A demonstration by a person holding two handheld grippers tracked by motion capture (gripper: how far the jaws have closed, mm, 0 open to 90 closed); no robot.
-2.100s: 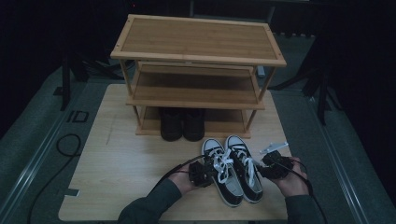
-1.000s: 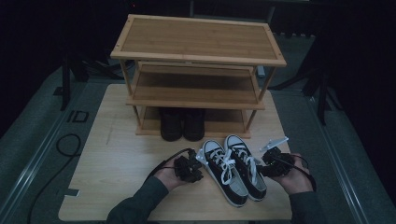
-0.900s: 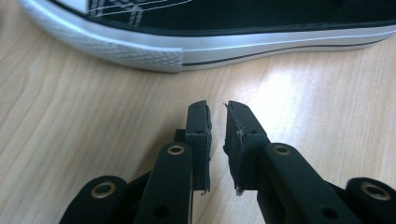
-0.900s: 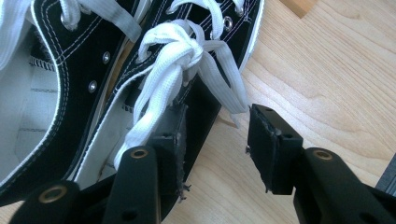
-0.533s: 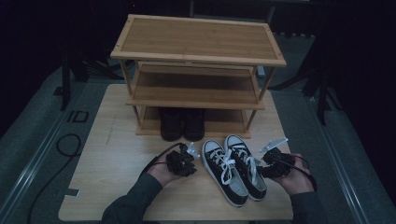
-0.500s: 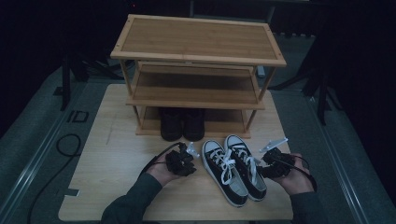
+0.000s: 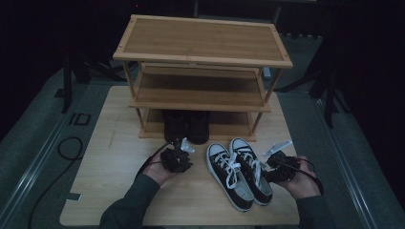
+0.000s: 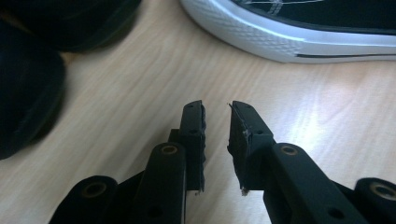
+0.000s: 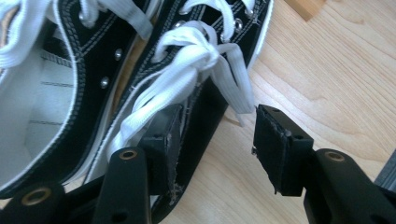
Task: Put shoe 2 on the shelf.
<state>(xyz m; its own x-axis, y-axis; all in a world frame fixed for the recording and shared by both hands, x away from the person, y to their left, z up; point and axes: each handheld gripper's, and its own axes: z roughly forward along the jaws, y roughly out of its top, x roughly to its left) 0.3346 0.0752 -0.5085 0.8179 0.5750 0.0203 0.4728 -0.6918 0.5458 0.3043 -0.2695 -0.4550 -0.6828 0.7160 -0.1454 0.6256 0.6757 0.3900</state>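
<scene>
From above, the sneakers [image 7: 239,174] are lying toes toward the rack [image 7: 203,76], between my claws; my right claw [image 7: 276,168] is sitting nearer. Left claw [image 8: 217,116] is hanging slightly spread, empty. Right claw [image 9: 212,133] is spreading beside the right sneaker [image 9: 154,93], not pinching.

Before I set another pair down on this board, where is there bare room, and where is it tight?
Bare wood lies at the board's left side, between the rack's left leg and the left claw, and along the near left edge. The rack's top and middle shelves are bare too. It is crowded on the right, around the sneakers and right claw, and by the black shoes under the rack.
</scene>
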